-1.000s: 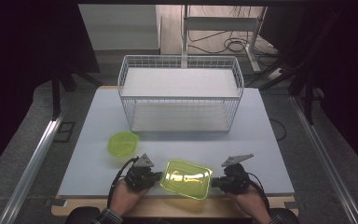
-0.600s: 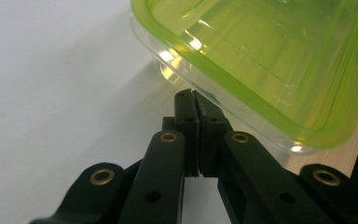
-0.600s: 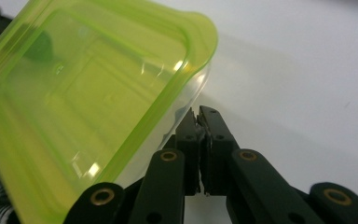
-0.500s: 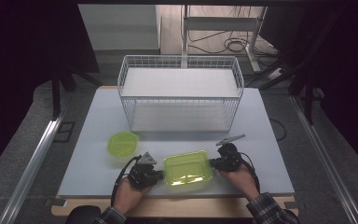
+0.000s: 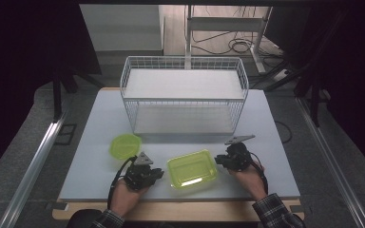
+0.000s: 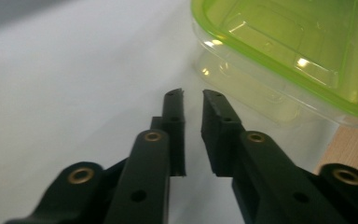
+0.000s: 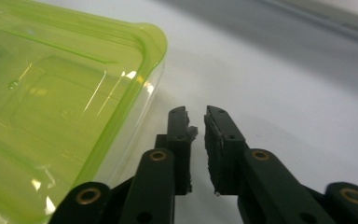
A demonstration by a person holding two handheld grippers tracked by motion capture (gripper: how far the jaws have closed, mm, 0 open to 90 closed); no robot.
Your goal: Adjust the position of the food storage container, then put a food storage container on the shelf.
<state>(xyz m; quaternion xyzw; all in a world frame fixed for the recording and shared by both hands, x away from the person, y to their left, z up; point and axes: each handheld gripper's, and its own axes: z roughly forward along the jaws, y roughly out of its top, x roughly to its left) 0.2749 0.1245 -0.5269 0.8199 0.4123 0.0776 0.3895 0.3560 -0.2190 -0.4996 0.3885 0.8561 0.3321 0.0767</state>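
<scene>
With the rectangular green container [image 5: 192, 169] sitting flat on the white counter [image 5: 95, 142] between both hands, the step in hand looks like letting go of it cleanly, so each gripper is best drawn straight back from its side and kept level, lest a jaw tip clip the lid's rim and drag the light box across the counter. The left gripper [image 5: 158, 174] lies just beside the container's left edge; in the left gripper view its jaws have just been opening and stand a narrow slit apart with nothing between them, the clear base and green lid [image 6: 298, 51] lying ahead and to one side, untouched. The right gripper [image 5: 218, 160] sits just off the right edge; its jaws have likewise just been opening to a small gap, hold nothing, and the container's corner [image 7: 149, 42] lies beside them rather than in them. A round green lid [image 5: 125, 145] rests farther left, and a white wire basket [image 5: 184, 97] stands behind, well apart.
</scene>
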